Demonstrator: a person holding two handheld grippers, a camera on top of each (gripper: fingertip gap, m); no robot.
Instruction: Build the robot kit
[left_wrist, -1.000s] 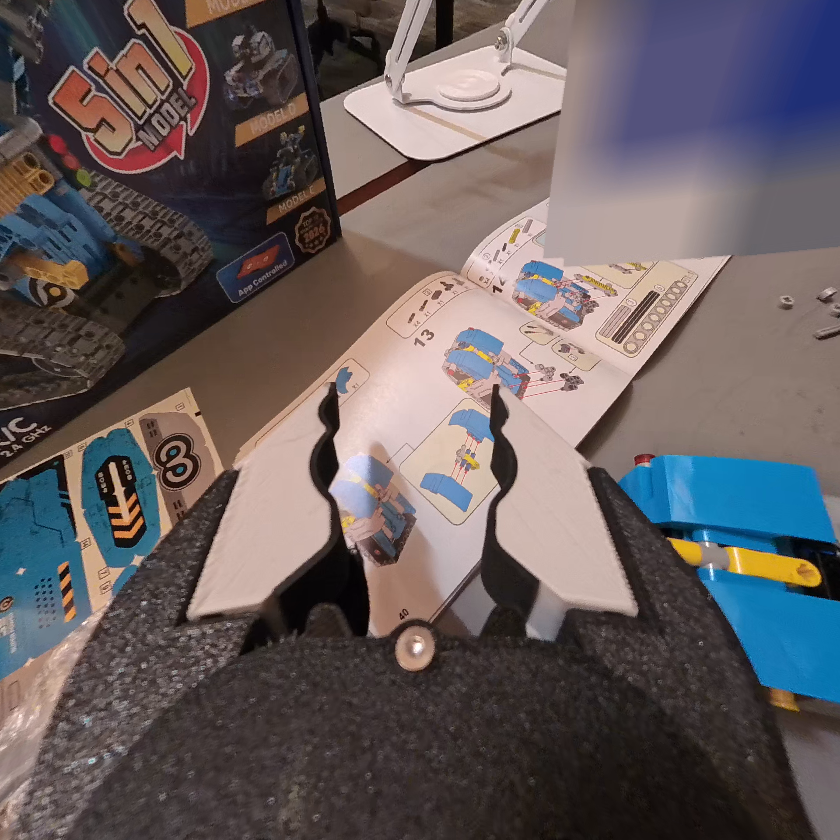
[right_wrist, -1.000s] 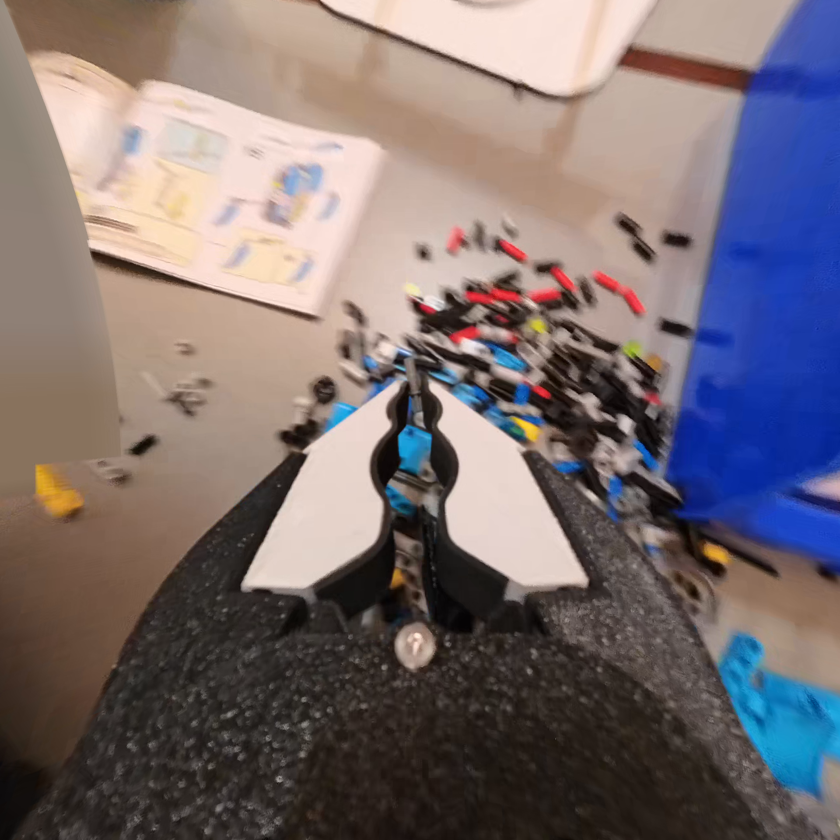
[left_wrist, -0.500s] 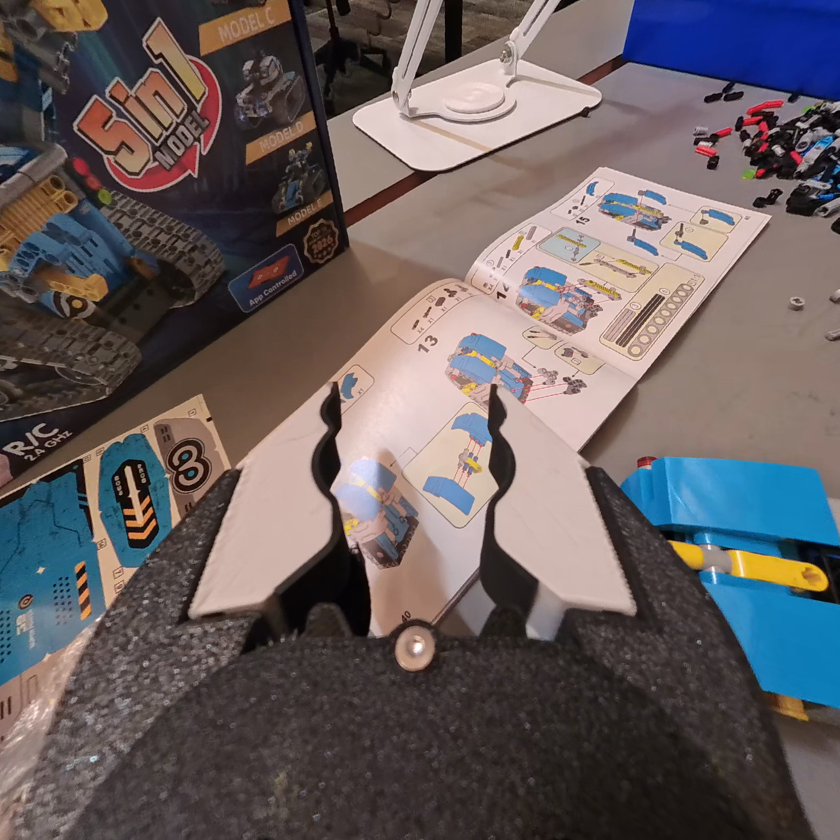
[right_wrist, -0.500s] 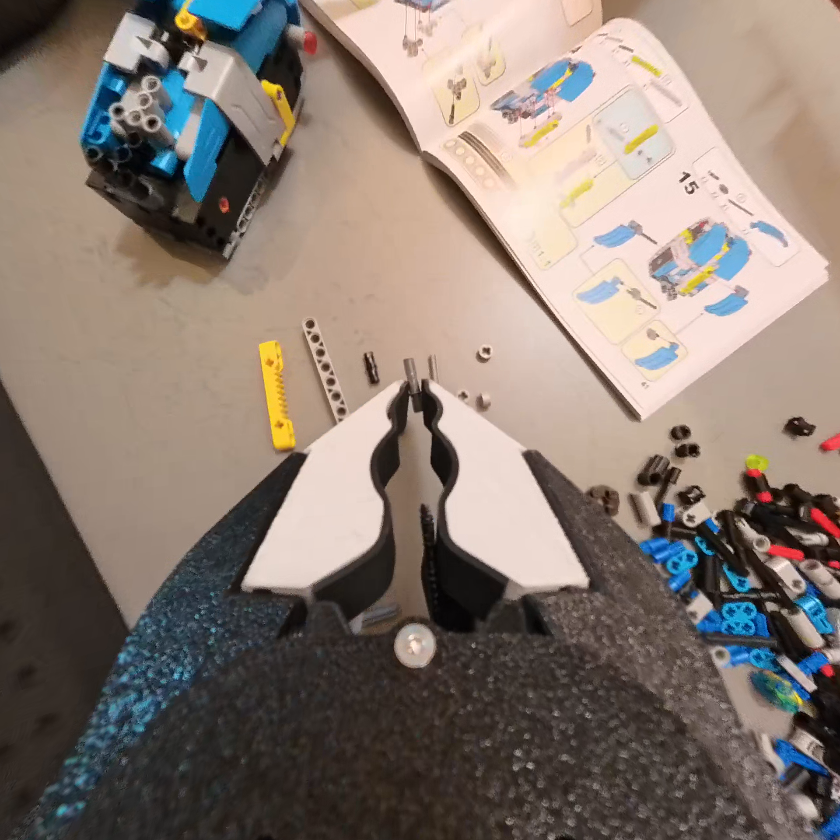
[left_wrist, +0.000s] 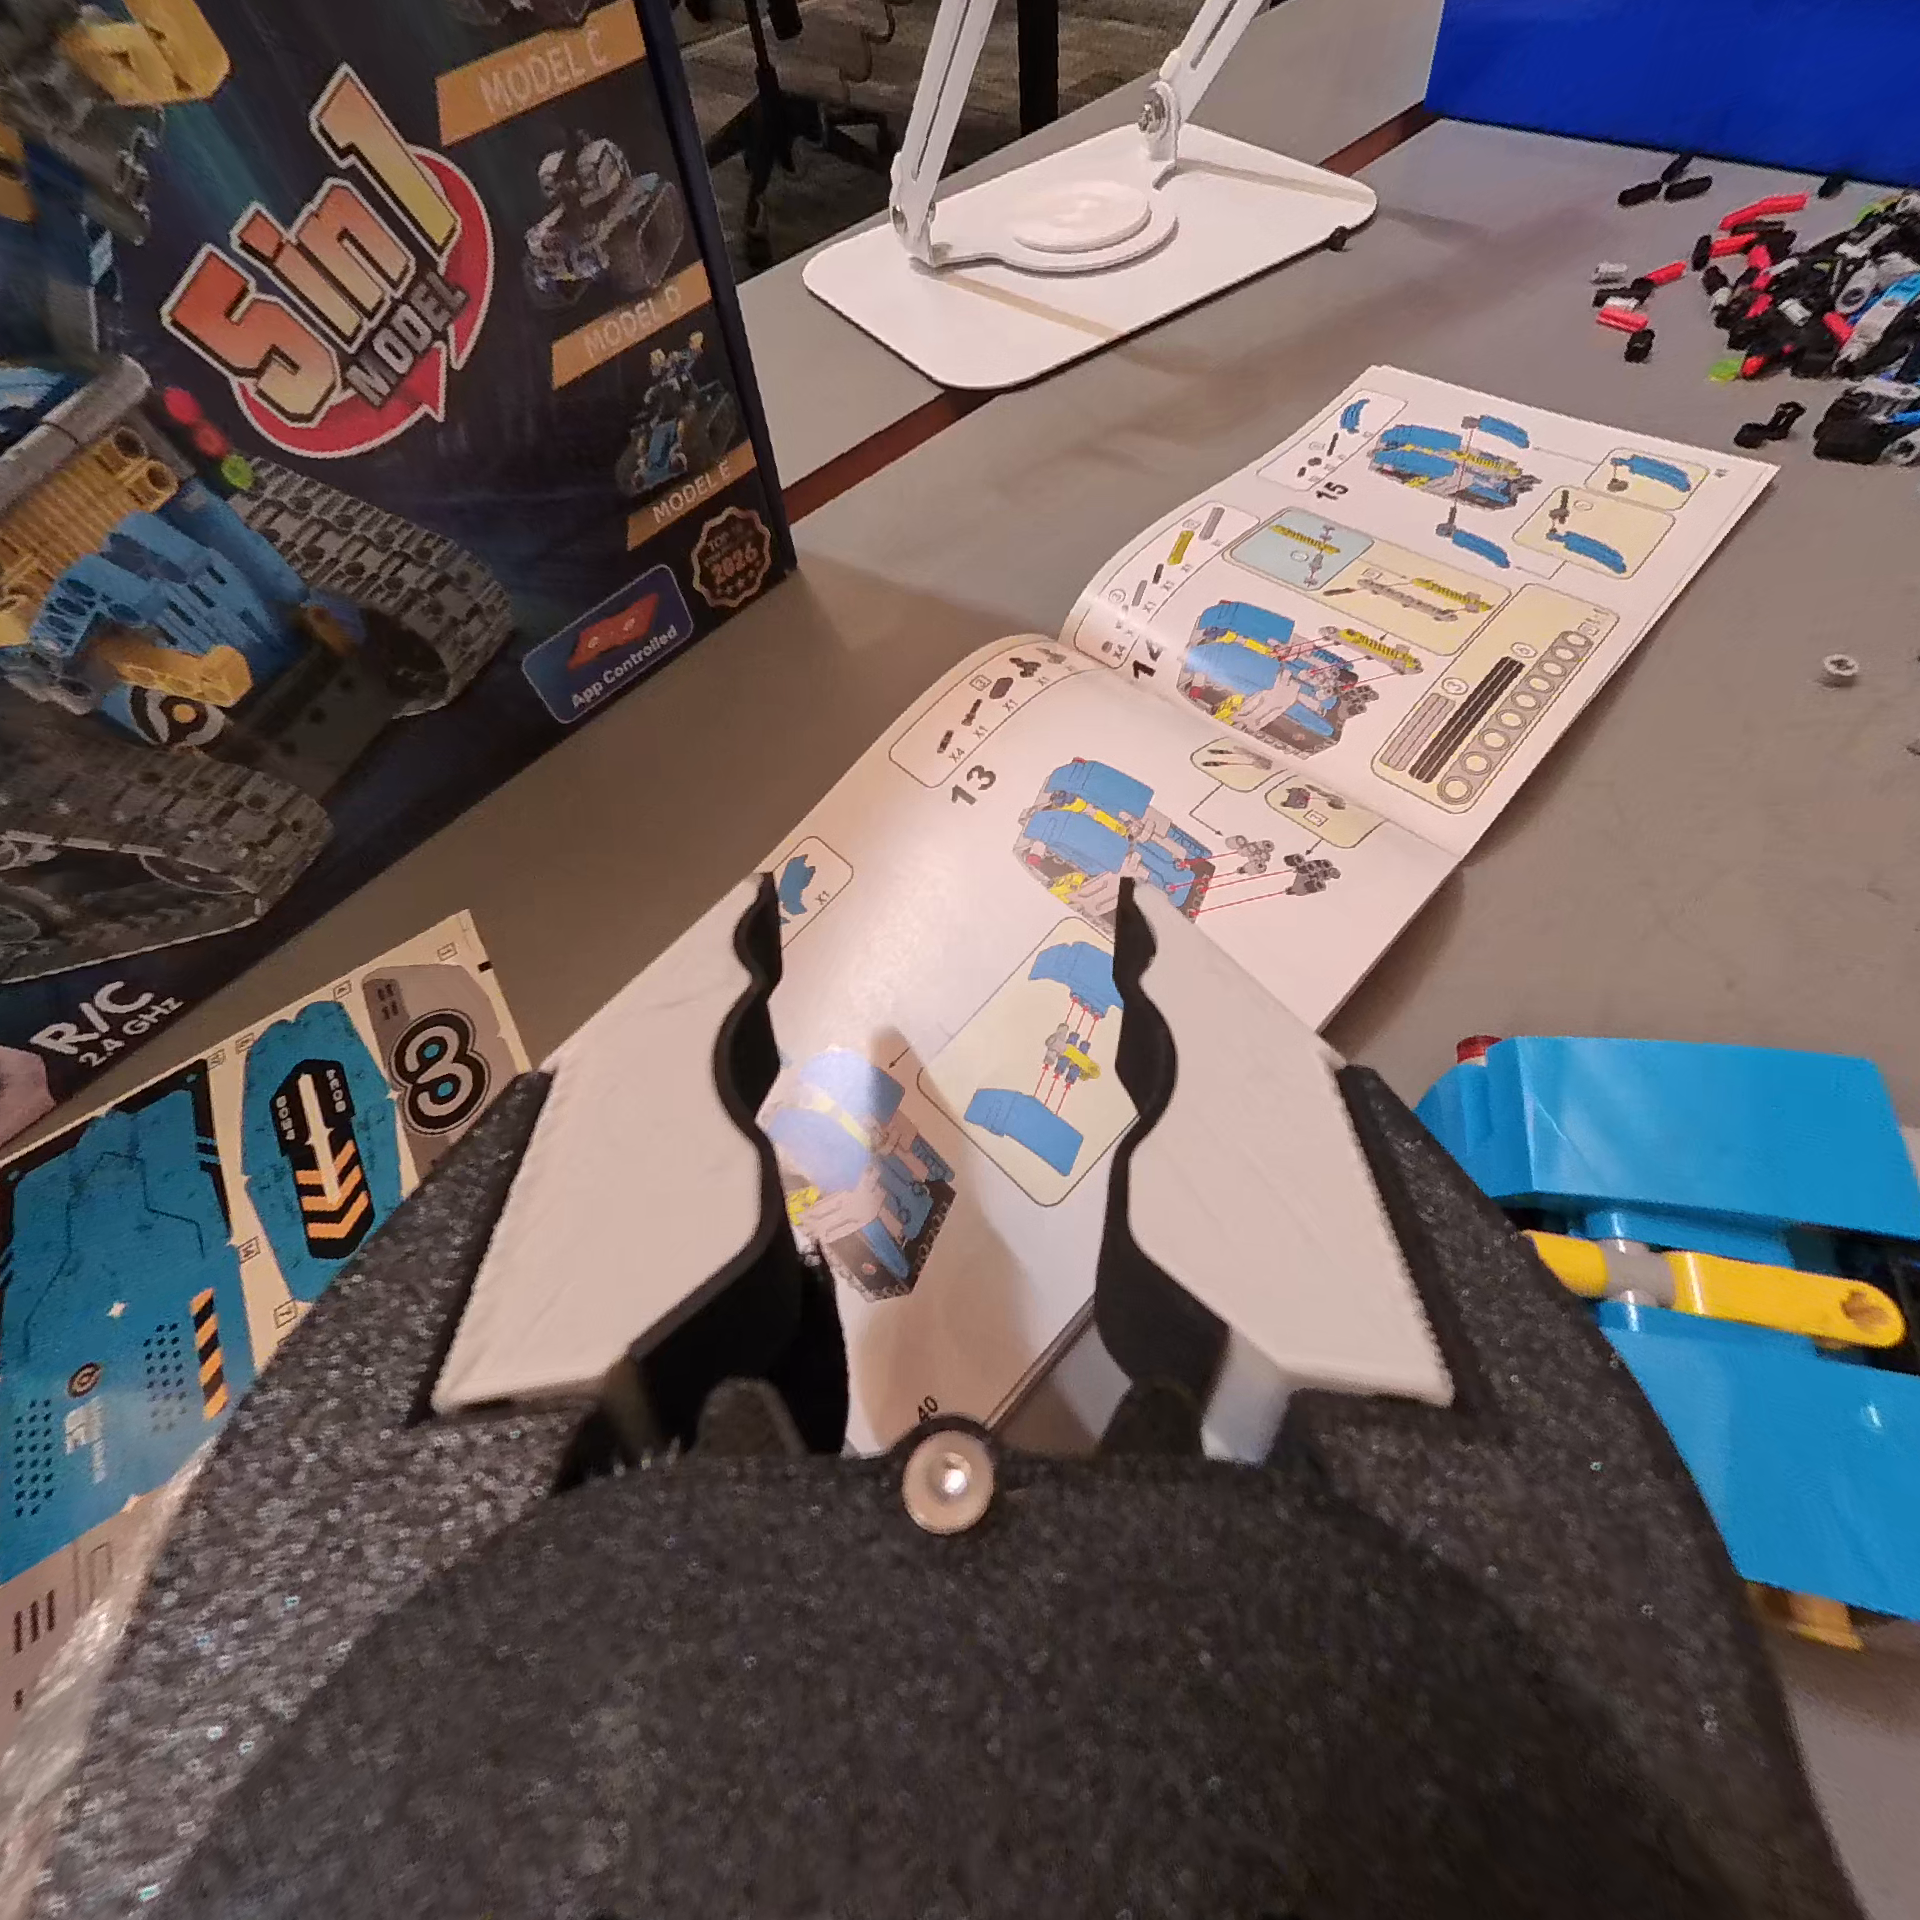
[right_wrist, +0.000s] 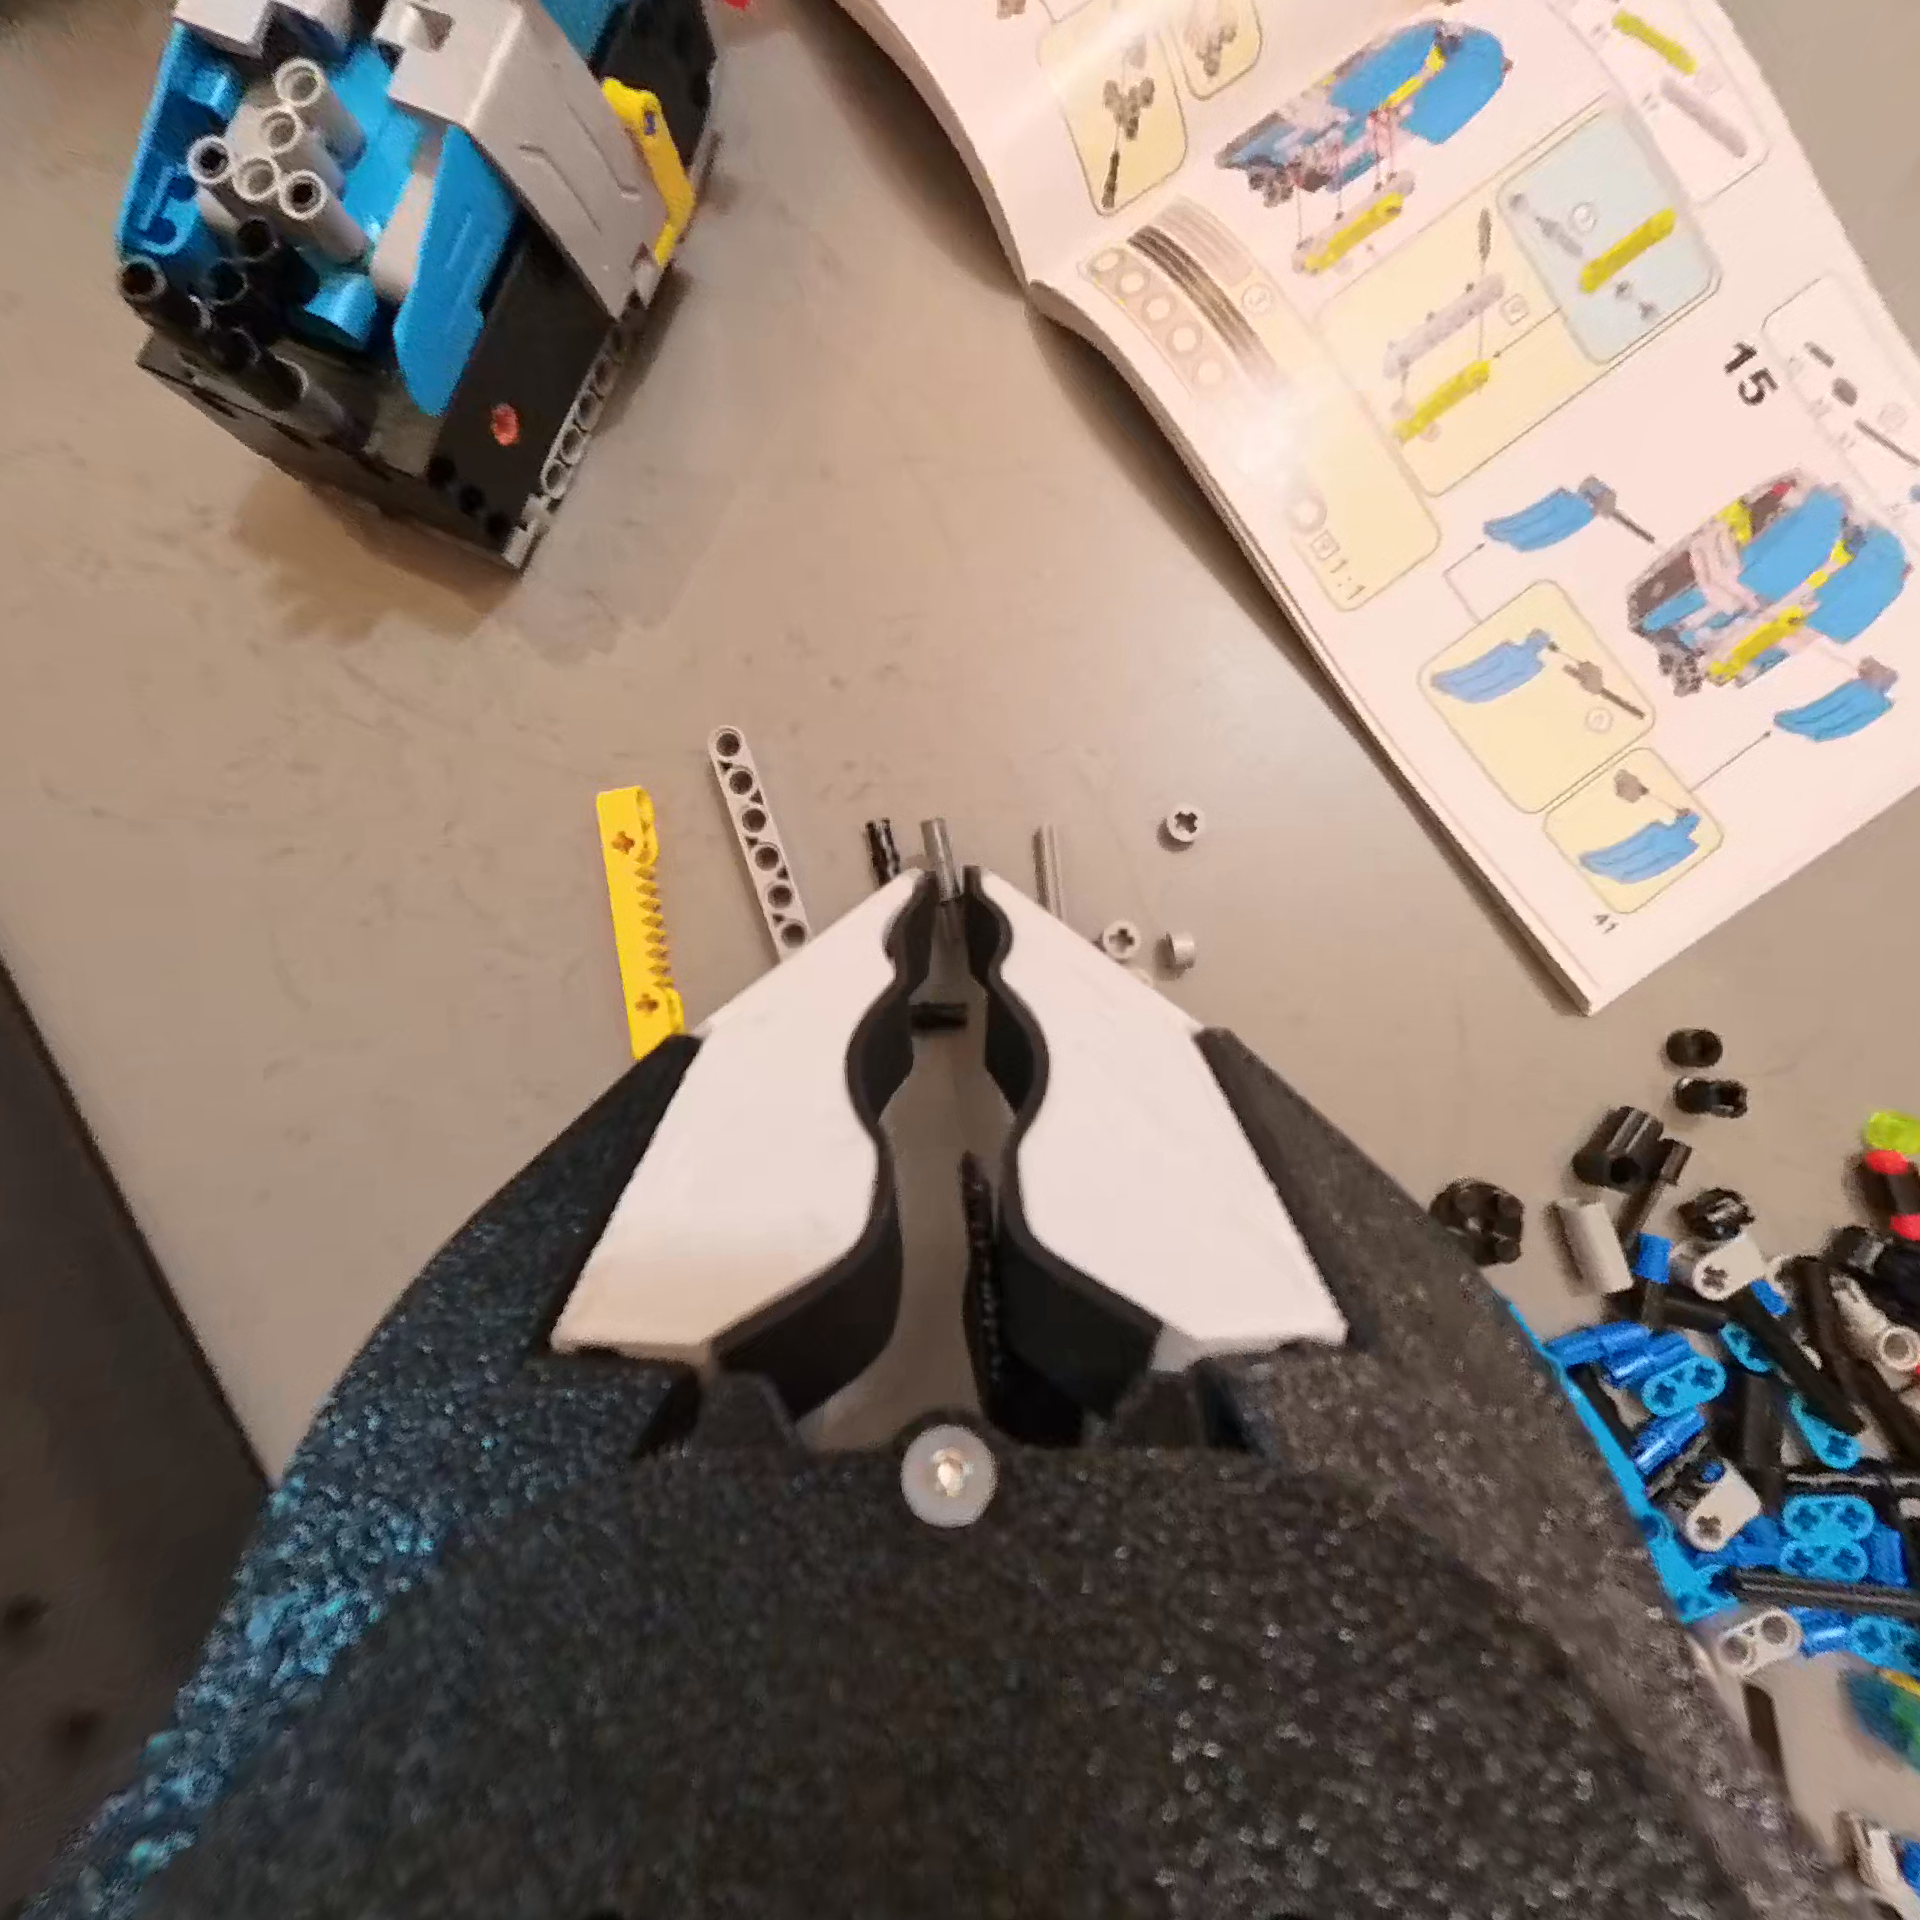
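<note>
1. Near the surface's front edge, right tool (right_wrist: 943, 881) pinches a small grey pin (right_wrist: 938, 844) by its tips; shallow hold, could slip or twist.
2. Left tool (left_wrist: 940, 899) gapes empty over the booklet (left_wrist: 1195, 790); model (left_wrist: 1704, 1247) beside it, easily nudged.

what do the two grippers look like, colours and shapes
Both match: the left gripper and right gripper each have a black, speckled foam-like body, two pale grey wedge-shaped fingers lined with wavy black pads, and a silver screw at the centre. No cables or sleeves show.
</note>
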